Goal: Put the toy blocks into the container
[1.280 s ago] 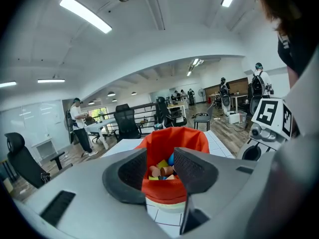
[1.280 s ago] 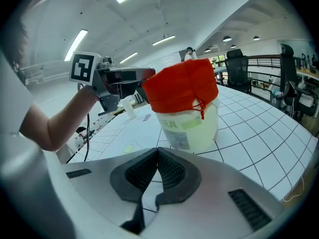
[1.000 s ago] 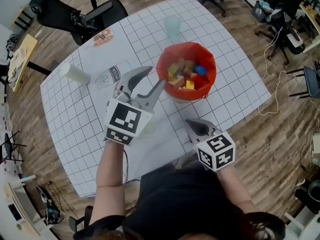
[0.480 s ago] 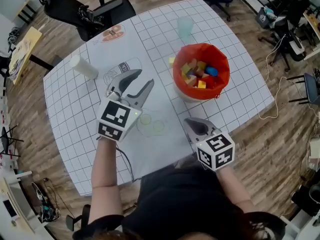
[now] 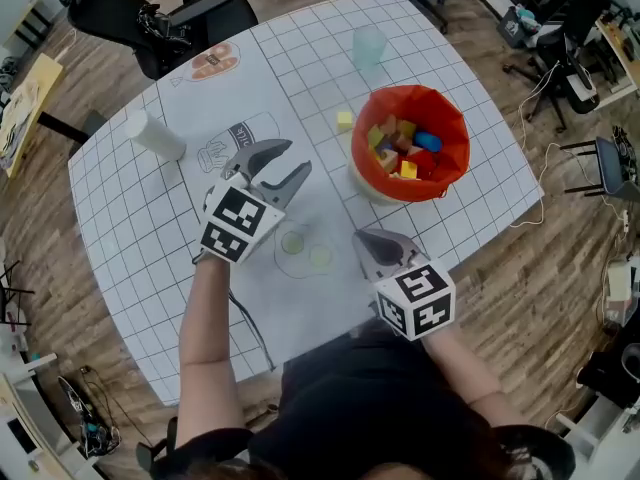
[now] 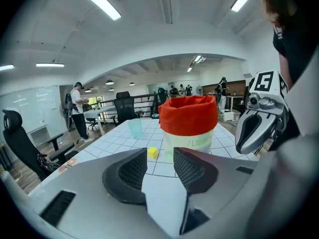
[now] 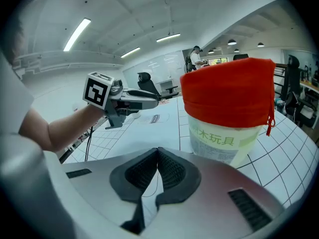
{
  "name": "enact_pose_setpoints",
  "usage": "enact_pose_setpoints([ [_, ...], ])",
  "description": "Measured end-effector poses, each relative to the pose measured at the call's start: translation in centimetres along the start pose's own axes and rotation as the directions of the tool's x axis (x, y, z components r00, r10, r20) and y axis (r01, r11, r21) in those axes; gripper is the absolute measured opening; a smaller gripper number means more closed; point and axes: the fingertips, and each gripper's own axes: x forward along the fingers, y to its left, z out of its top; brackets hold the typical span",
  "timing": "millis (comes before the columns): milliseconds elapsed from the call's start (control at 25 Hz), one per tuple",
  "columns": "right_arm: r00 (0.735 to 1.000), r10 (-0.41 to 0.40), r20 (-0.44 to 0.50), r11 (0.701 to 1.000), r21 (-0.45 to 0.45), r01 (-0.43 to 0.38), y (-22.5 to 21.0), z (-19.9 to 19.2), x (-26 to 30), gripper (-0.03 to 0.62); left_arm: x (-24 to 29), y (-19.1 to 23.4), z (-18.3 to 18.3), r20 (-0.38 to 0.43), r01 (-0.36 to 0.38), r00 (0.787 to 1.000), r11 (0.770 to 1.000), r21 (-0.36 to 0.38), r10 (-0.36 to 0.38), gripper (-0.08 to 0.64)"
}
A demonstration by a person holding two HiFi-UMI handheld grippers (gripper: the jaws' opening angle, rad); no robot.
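The container (image 5: pixel 452 173), a pale tub with a red cloth rim, stands at the table's right and holds several coloured blocks (image 5: pixel 402 146). One yellow block (image 5: pixel 344 120) lies on the table just left of it. My left gripper (image 5: pixel 293 158) hovers open and empty to the left of the tub. Through its jaws (image 6: pixel 159 168) I see the yellow block (image 6: pixel 152 153) and the container (image 6: pixel 189 121) beyond. My right gripper (image 5: pixel 362 238) is shut on nothing, in front of the tub; its jaws (image 7: pixel 158 168) point past the container (image 7: pixel 229 108).
A translucent cup (image 5: pixel 369 45) stands behind the container. A white cylinder (image 5: pixel 155 135) lies at the table's left. An office chair (image 5: pixel 150 23) sits past the far edge. Two green circles (image 5: pixel 305 250) are printed on the gridded mat between my grippers.
My left gripper has drawn back from the container's rim toward the left, still open. The yellow block beside the tub has come into sight. The right gripper has barely moved.
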Motion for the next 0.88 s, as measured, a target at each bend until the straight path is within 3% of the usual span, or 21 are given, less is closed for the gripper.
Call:
enact_pose_setpoints([
  [320, 0.997, -0.073, -0.020, 0.997, 0.025, 0.073, 0.1, 0.7, 2.9, 0.017, 4.8, 2.0, -1.9, 0.027, 0.126, 0.992, 0.991, -0.052, -0.125, 0.181],
  [480, 0.994, -0.103, -0.028, 0.994, 0.035, 0.104, -0.2, 0.6, 4.5, 0.017, 7.0, 3.2, -2.1, 0.051, 0.158, 0.986, 0.987, -0.029, -0.156, 0.183],
  [720, 0.989, -0.135, -0.060, 0.989, 0.049, 0.138, -0.7, 0.1, 7.0, 0.017, 9.8, 3.6, -4.0, 0.067, 0.235, 0.971, 0.970, -0.061, -0.231, 0.184],
  [880, 0.985, -0.156, -0.079, 0.987, 0.021, 0.158, -0.8, -0.1, 8.2, 0.017, 11.3, 4.1, -4.4, 0.125, 0.261, 0.960, 0.962, -0.078, -0.250, 0.192],
])
